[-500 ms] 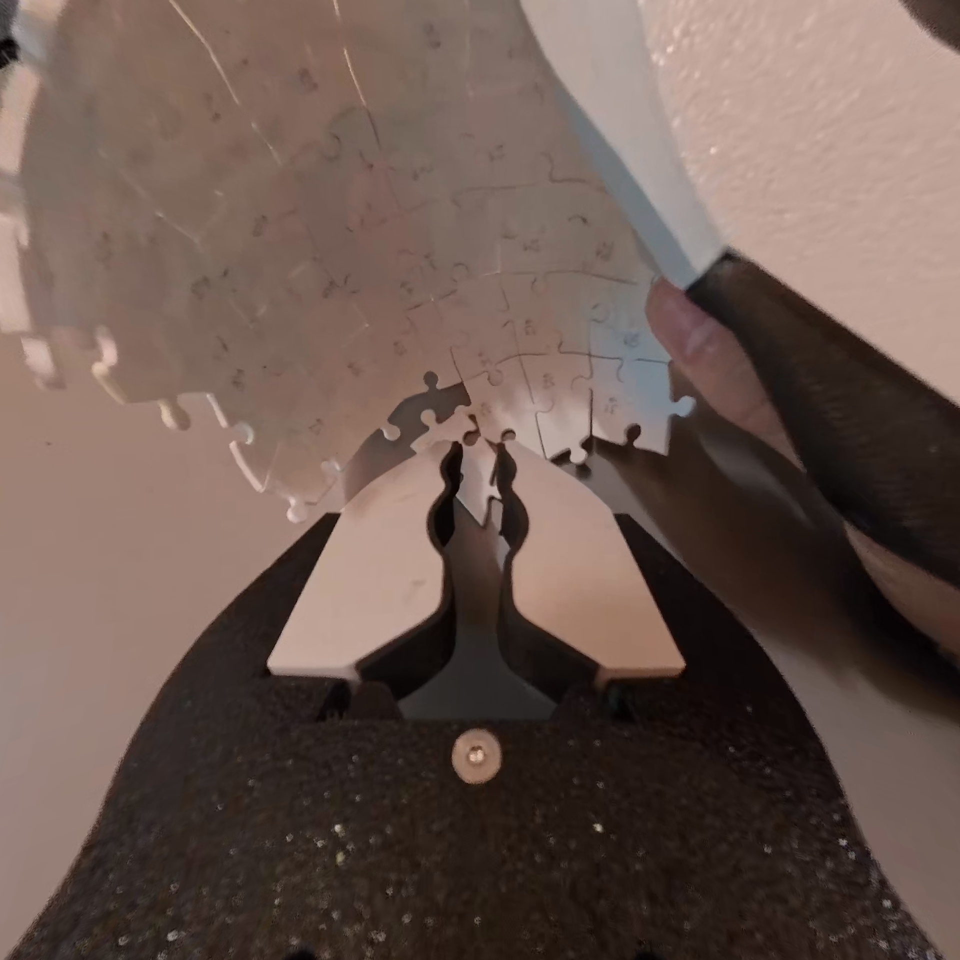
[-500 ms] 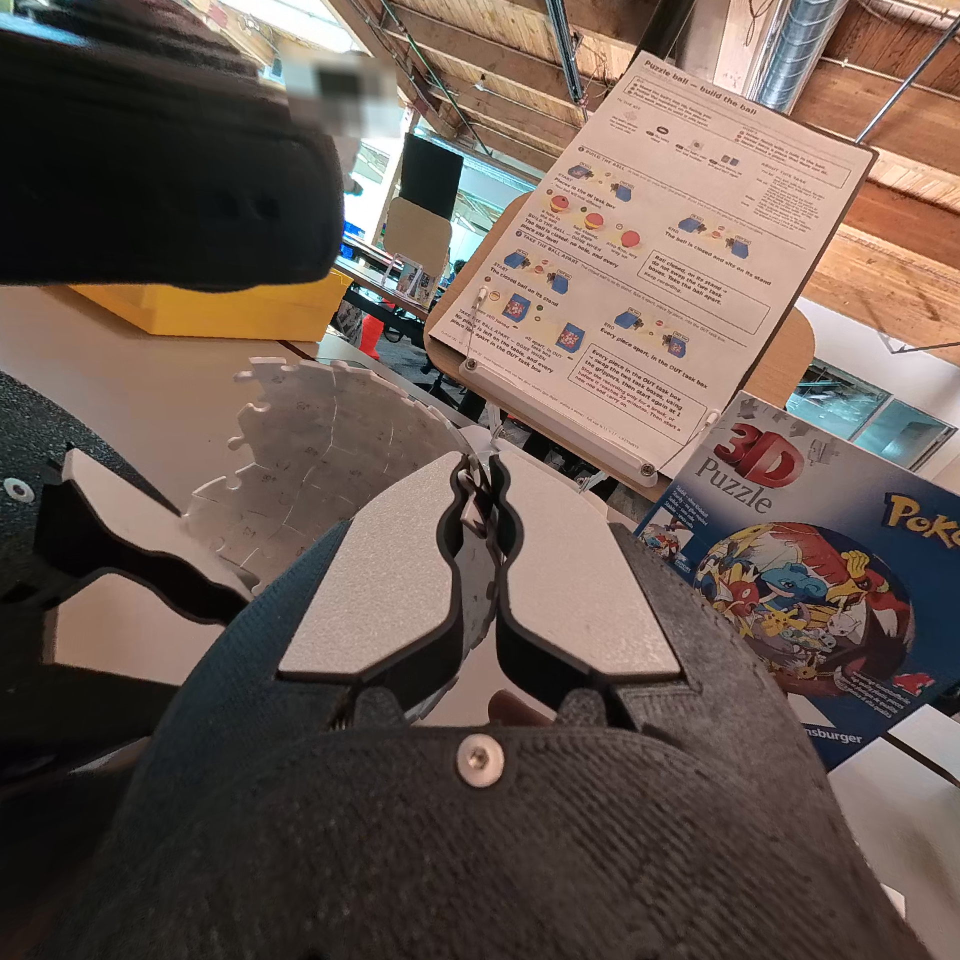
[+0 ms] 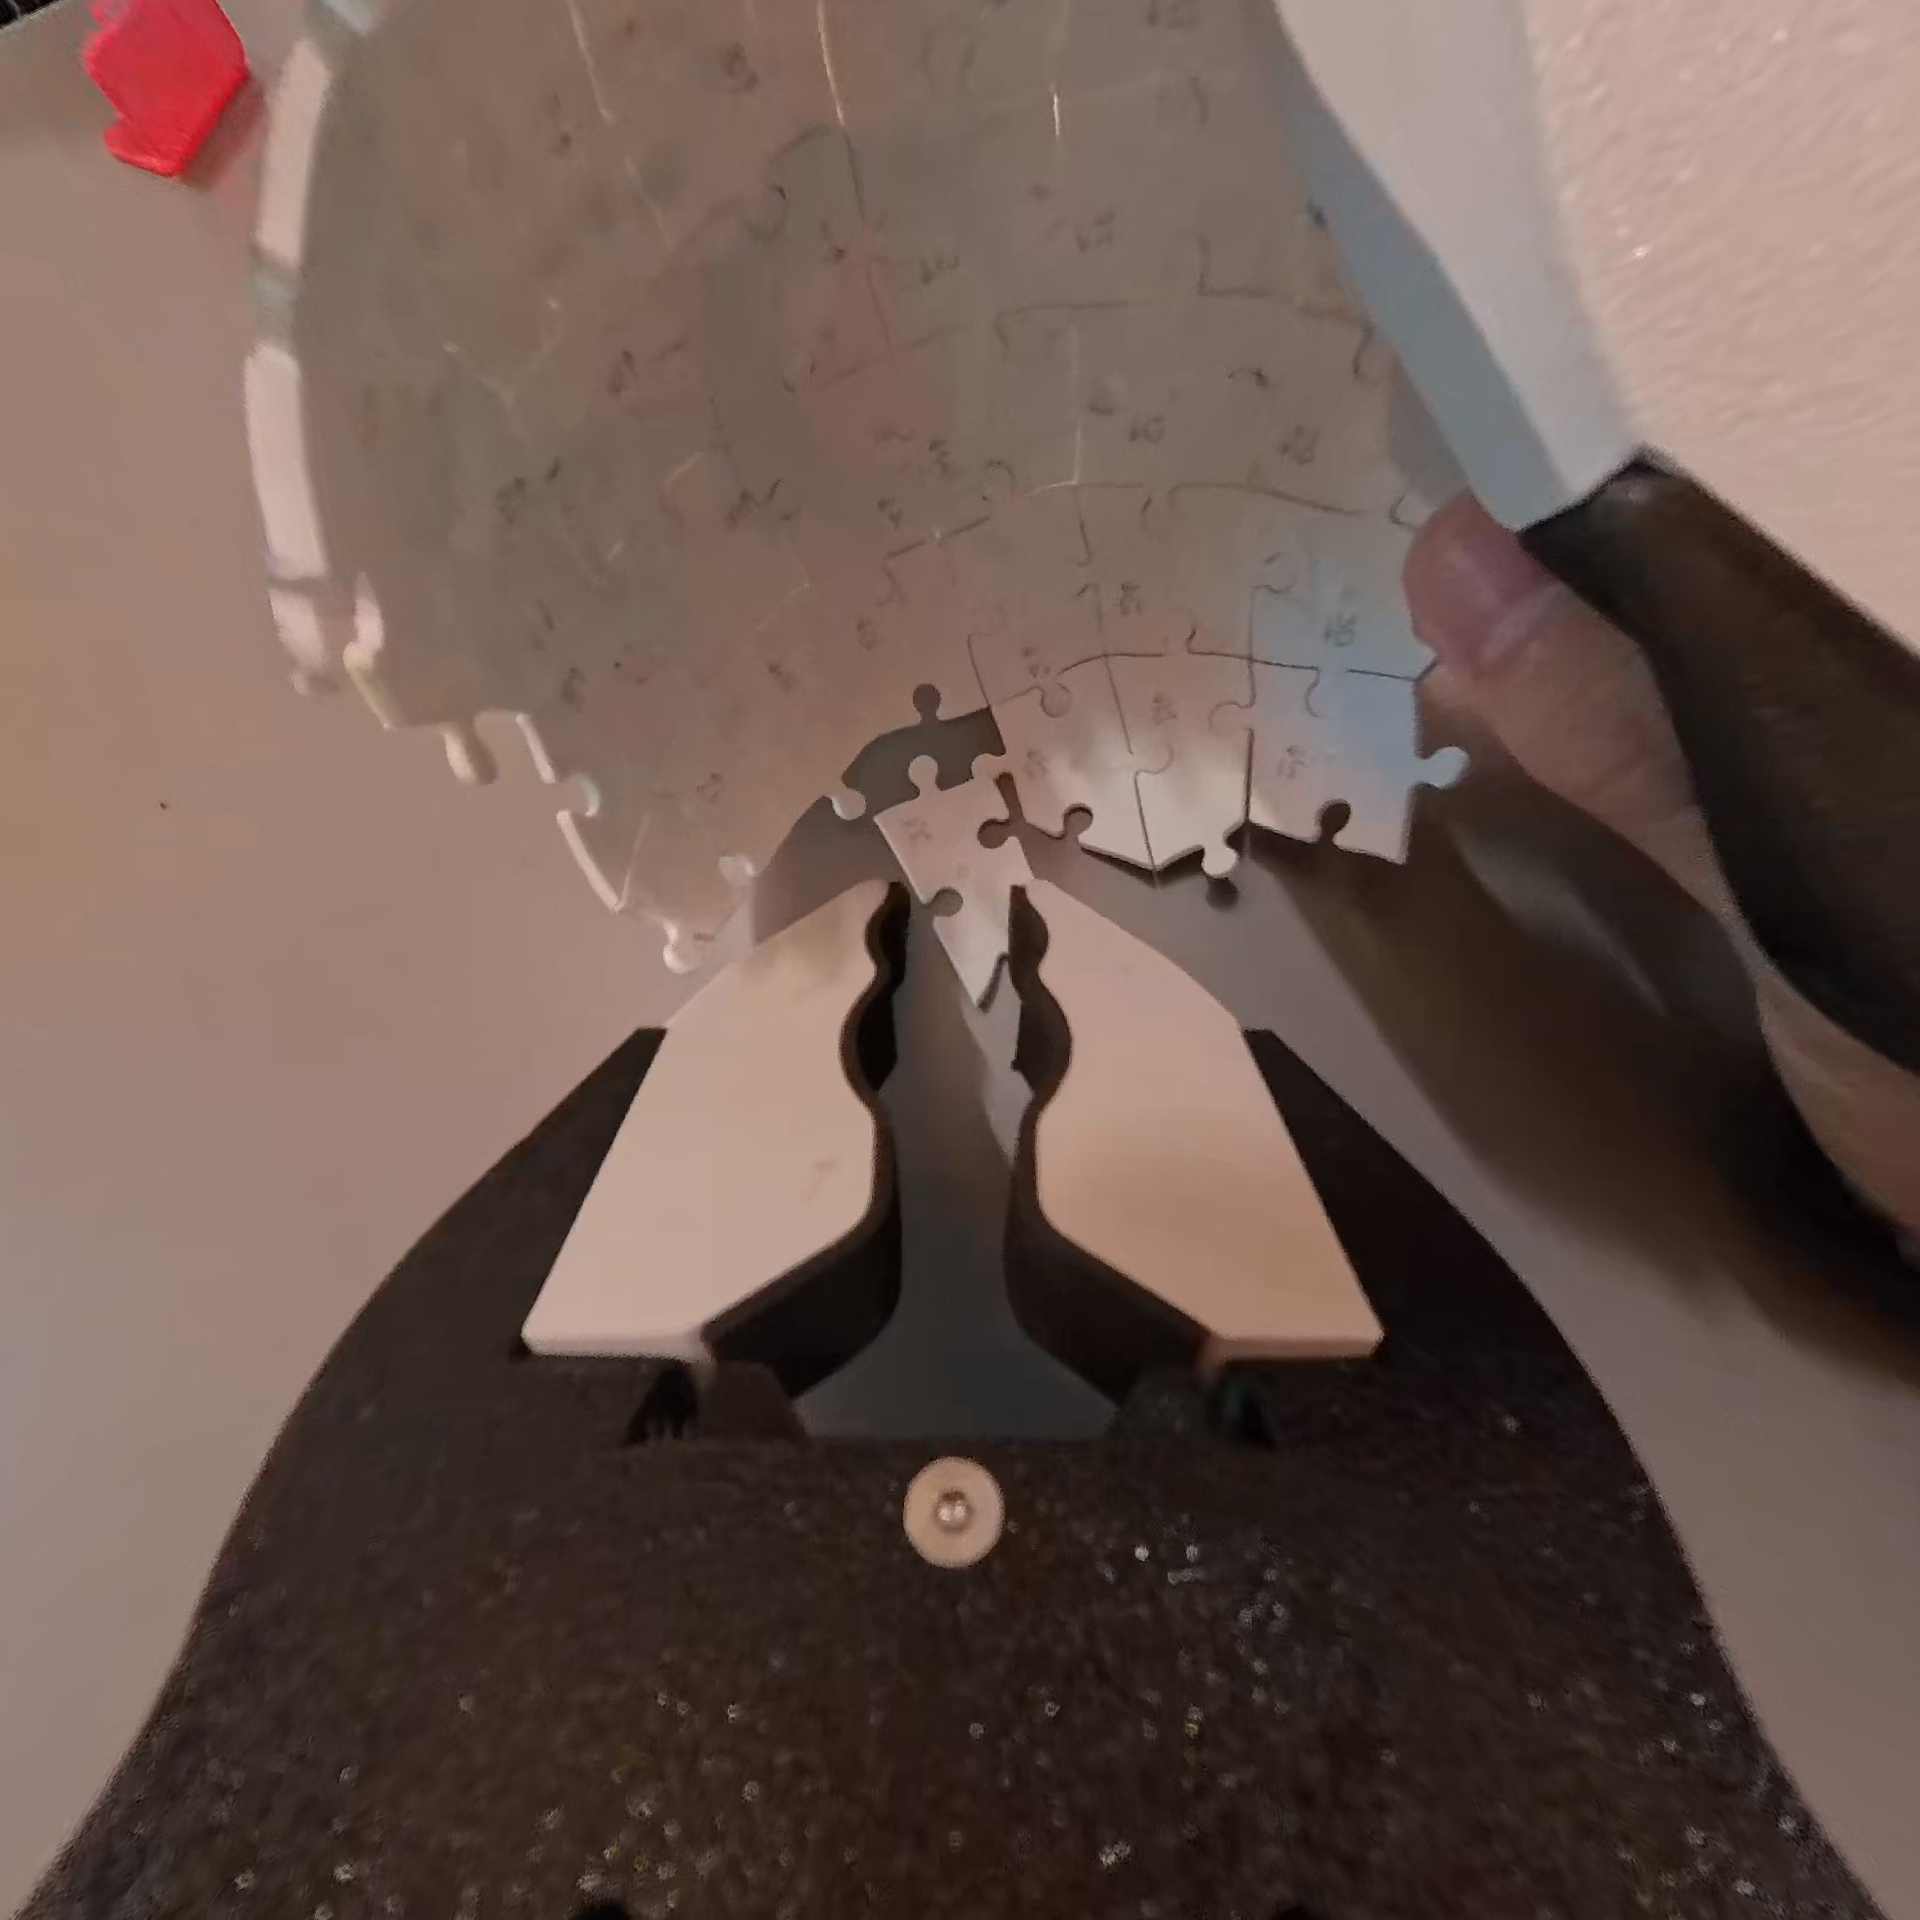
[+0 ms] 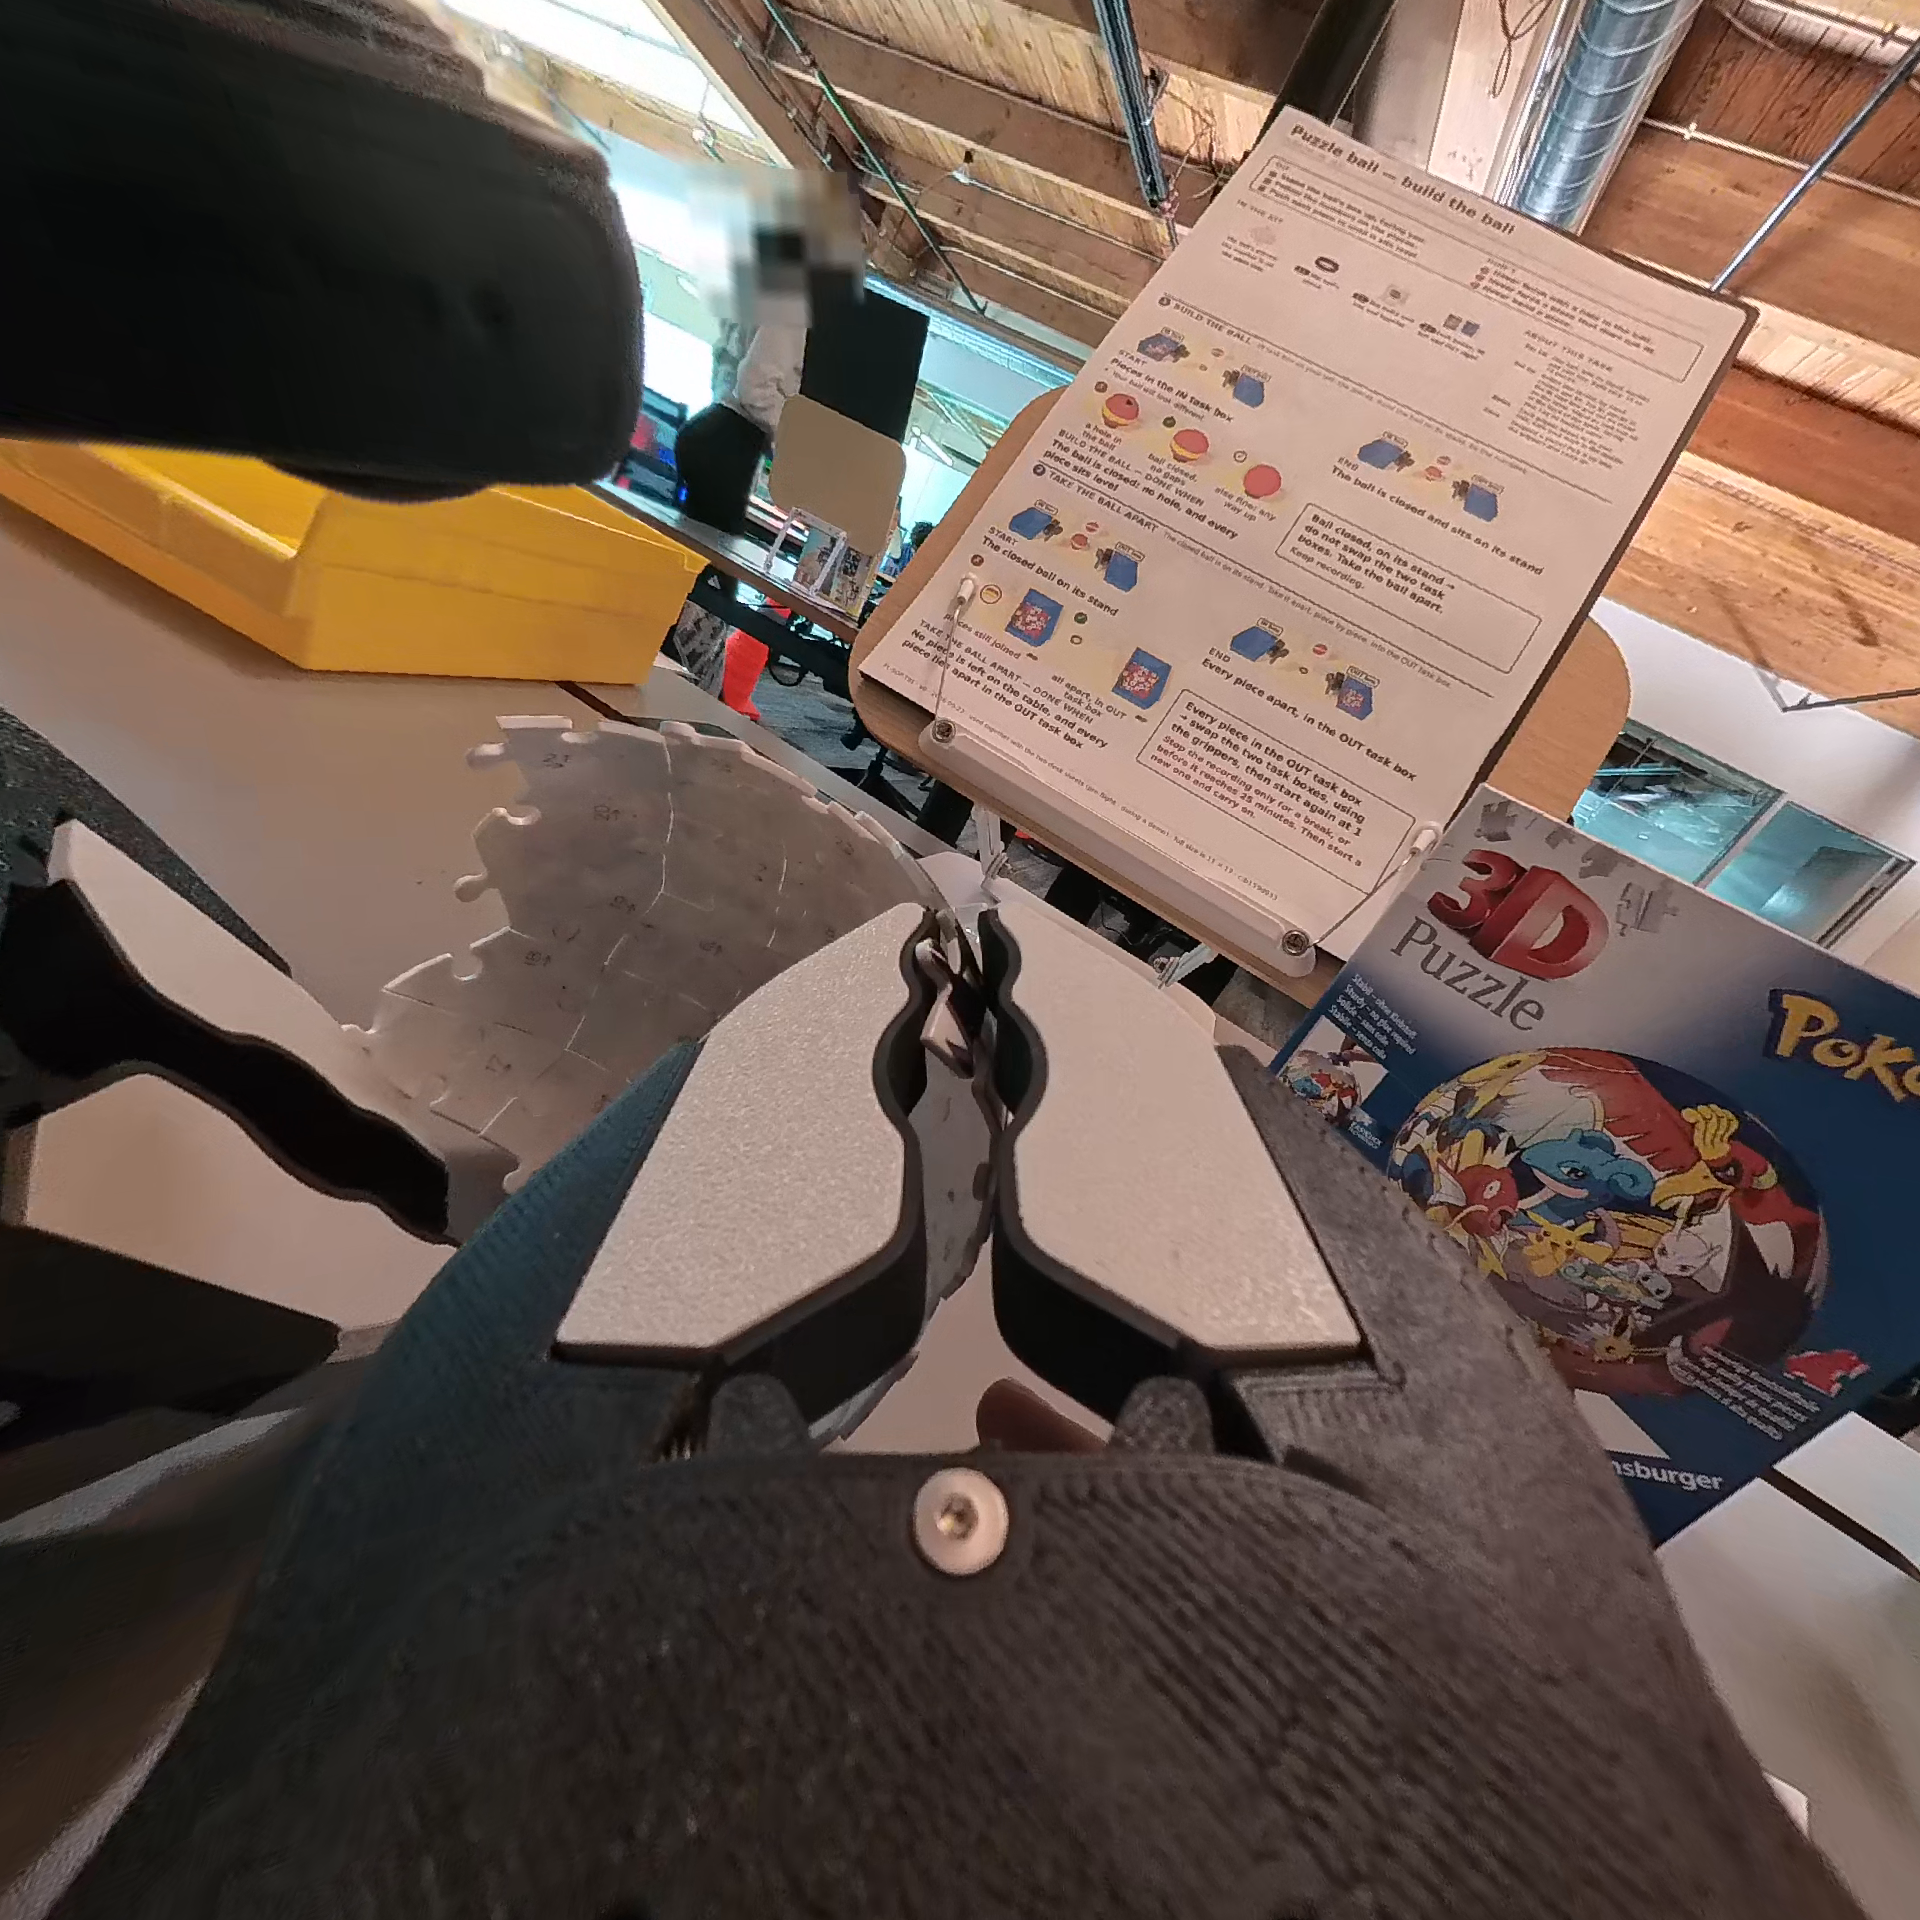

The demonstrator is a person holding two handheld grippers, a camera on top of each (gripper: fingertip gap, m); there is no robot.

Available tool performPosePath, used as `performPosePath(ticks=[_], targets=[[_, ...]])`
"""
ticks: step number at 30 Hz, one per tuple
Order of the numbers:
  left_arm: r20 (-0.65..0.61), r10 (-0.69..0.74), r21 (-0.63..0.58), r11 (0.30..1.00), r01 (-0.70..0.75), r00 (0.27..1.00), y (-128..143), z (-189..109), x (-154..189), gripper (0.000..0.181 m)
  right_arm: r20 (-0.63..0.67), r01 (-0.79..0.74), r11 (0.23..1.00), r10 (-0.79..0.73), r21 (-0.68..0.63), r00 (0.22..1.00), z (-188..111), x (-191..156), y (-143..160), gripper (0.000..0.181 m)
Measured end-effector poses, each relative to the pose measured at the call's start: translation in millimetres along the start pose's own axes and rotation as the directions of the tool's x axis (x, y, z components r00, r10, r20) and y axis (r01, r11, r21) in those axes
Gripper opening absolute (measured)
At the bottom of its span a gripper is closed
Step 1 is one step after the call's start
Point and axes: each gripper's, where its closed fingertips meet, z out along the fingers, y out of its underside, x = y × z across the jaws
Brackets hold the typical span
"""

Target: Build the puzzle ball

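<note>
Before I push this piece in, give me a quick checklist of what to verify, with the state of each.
1. Left gripper holds the loose piece: ok, fingers closed on it.
2. Right gripper holds the shell: ok, clamped on its rim.
3. Piece lined up with the gap in the shell's edge: not ok, it sits tilted just below the gap and partly overlaps it.
4. Piece tabs seated: not ok, none locked in yet.
5. Joints in the shell holding: cannot tell, the image is blurred.
6. Thumb clear of the gap: ok, it rests at the shell's far edge.
</note>
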Motion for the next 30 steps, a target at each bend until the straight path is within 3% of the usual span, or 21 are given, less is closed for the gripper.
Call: performPosePath(ticks=[6,8,24,30], targets=[[0.007,-0.034,-0.014,0.999,0.035,0.999,0.8,3.3,-2.0,0.015,0.0,-0.002,1.0,0.002,0.0,1.0,0.1,0.2,0.3,0.008],[0.005,-0.034,-0.026,0.999,0.034,0.999,2.5,2.0,-1.9,0.033,0.0,0.0,1.0,0.0,-0.001,1.0,0.3,0.2,0.5,0.008],[-0.004,-0.094,-0.009,0.995,0.094,0.996,1.2,6.0,0.0,0.013,0.001,0.0,1.0,0.0,0.0,1.0,0.3,-0.1,0.3,0.008],[0.013,-0.028,0.002,1.0,0.028,1.0,-1.9,8.1,-0.3,0.013,0.004,0.001,1.0,-0.001,0.003,1.0,0.4,-0.7,-0.4,0.008]])
